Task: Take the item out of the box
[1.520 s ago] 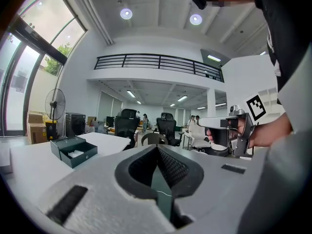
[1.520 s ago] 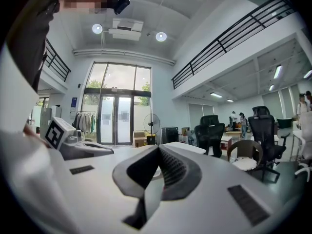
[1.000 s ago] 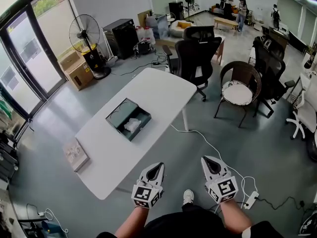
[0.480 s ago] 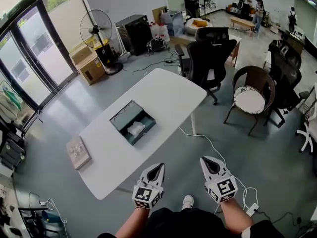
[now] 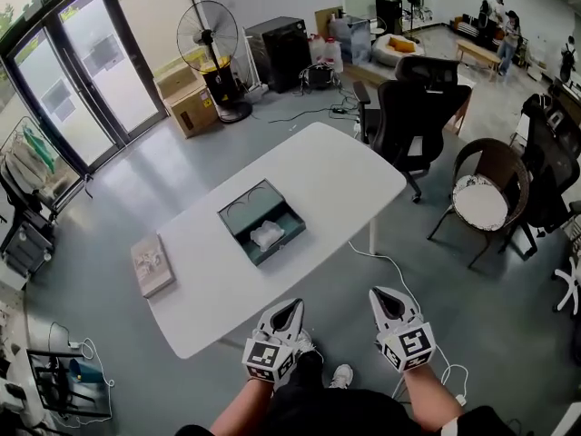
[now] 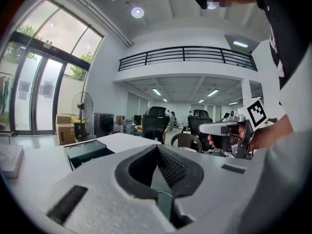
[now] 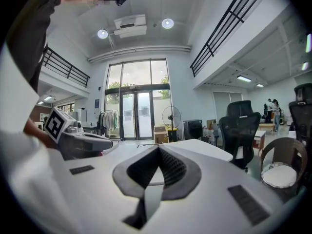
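Big open office with a grey, faintly glossy floor [image 5: 118,198]. White table [image 5: 336,166] in the middle, set aslant. Glass doors [image 5: 82,71] at far left, with daylight and greenery behind. Beside them a fan [image 5: 207,34] on a stand, 2 cartons [image 5: 193,107] and a black cabinet [image 5: 280,53]. Clothes rack [image 5: 25,216] along the left edge. Black office chair [image 5: 413,116] at the table's far end, wicker chair [image 5: 481,203] with a white cushion further right. Overhead, a railed balcony [image 6: 185,55] and 2 round ceiling lights [image 7: 167,23].
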A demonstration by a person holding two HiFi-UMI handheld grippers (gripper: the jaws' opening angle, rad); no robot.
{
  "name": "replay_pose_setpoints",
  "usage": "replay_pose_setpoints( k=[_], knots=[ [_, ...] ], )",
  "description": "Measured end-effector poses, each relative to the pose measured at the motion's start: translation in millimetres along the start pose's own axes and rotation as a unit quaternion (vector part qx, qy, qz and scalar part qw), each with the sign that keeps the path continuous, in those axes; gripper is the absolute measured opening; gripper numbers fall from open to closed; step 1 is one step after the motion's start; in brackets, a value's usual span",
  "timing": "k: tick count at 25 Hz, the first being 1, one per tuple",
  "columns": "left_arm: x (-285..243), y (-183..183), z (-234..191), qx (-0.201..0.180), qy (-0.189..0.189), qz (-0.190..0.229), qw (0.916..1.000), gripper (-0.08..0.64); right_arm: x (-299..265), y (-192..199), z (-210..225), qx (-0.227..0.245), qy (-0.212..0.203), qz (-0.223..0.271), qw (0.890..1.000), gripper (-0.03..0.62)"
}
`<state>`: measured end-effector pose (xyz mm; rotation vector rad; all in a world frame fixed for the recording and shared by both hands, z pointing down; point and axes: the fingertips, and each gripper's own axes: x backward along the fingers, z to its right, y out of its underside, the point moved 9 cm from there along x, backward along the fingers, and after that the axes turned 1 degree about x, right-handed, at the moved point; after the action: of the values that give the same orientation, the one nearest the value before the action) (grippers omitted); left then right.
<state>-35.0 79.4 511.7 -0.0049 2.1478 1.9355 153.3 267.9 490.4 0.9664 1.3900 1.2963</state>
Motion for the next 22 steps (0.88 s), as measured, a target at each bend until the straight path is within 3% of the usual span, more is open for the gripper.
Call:
replay_pose_setpoints(
  k=[8,22],
  knots=[
    [-10,-2,-58,0.007,-0.035,0.012,0.9993,0.009,-83,-16,-3,0.023,-0.042,0.0,0.999,0.006],
    [-25,-17,-193,0.017,-0.086,0.019,0.996,0.009,-244,-41,-48,0.04,-0.116,0.008,0.992,0.006]
  ],
)
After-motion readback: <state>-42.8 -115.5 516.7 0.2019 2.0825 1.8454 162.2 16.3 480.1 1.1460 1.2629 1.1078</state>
